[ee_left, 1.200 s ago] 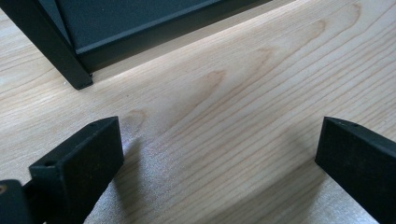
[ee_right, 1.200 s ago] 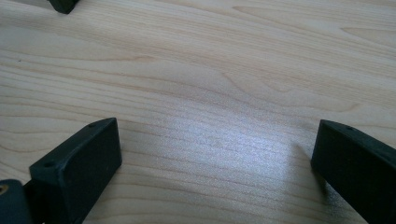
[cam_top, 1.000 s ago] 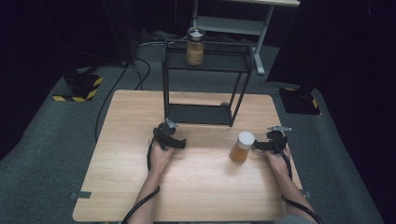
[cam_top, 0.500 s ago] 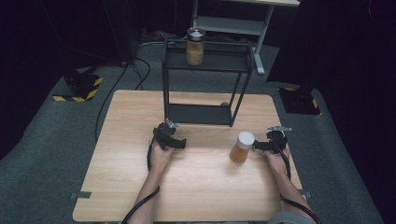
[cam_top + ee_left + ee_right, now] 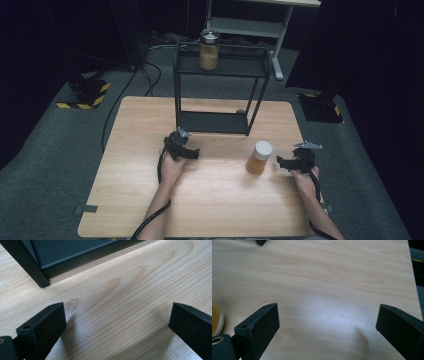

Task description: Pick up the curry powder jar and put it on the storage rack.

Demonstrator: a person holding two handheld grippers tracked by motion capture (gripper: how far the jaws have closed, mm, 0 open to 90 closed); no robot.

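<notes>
A jar with a white lid and amber contents (image 5: 260,156) stands on the wooden table (image 5: 215,200), right of centre. Its edge is at the left border of the right gripper view (image 5: 215,317). My right gripper (image 5: 290,161) is just right of that jar and apart from it. It is open over bare wood (image 5: 328,315); its jaws have just been closing a little with nothing between them. My left gripper (image 5: 184,145) rests open near the front left leg (image 5: 41,281) of the black rack (image 5: 220,122), with only wood between its fingers (image 5: 117,315).
A second jar with a silver lid (image 5: 209,49) stands on the rack's top shelf. The table's right edge (image 5: 412,265) lies close beyond the right gripper. Grey carpet, cables and a yellow-black striped base (image 5: 82,95) surround the table.
My right gripper has drawn back from the white-lidded jar, a little to the right and toward the person. The jar and the left gripper have stayed put.
</notes>
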